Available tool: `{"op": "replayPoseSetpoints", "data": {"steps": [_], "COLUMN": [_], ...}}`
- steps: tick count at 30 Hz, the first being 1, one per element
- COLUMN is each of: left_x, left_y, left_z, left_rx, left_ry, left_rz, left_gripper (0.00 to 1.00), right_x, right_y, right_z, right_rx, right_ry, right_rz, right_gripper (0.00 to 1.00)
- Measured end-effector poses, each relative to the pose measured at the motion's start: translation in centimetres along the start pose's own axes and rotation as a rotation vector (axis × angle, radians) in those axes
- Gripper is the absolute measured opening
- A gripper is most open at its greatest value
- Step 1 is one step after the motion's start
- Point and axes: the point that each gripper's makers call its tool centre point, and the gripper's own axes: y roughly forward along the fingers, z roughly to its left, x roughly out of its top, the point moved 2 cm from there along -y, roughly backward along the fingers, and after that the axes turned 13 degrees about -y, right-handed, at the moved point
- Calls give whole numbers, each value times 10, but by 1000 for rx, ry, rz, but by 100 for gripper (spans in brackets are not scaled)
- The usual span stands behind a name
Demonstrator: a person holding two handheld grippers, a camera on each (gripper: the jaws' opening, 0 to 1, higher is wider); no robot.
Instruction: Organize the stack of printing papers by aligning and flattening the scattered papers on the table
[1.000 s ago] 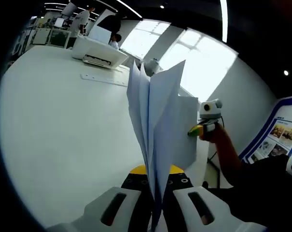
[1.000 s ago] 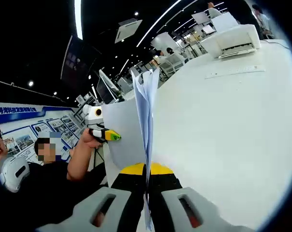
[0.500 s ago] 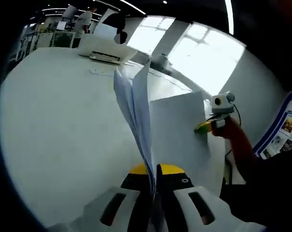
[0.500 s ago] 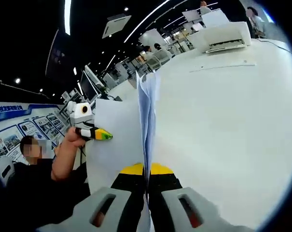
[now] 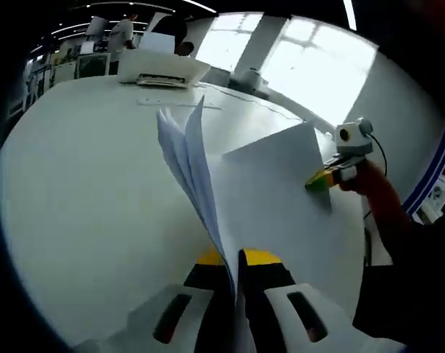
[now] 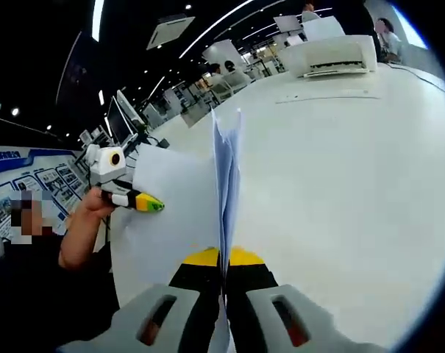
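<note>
Papers (image 5: pixel 207 191) gathered into one bundle, held on edge above the white tabletop (image 5: pixel 82 191), not yet laid flat. Left tool (image 5: pixel 235 266) clenched on one end of the bundle, right tool (image 6: pixel 223 266) clenched on the opposite end; each also seen from the other's view, gripping the far edge. Sheets fanned apart at the upper corners, edges plainly uneven. Judged roughly midway: collection done; squaring of edges, lowering and flattening on the tabletop outstanding. Printer (image 5: pixel 163 70) noted at the far edge of the tabletop, well apart.
</note>
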Motion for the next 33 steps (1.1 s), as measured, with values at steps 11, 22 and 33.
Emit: {"op": "replayPoseSetpoints", "data": {"steps": [11,22,33], "left_x": [-4,-4,-2], "left_y": [3,2,2], "left_z": [0,2,4], "left_rx": [41,61,59], "left_ry": [59,142,159], "left_rz": [7,26,41], "left_gripper": [6,6,6], "right_x": [-7,-12,17], "right_y": [2,-32,-8], "right_z": [-10,-46,-13], "right_rx": [-46,-275,-257], "right_ry": [-64,-303,-550], "right_rz": [-7,-15,-60], "right_gripper": [0,16,26]}}
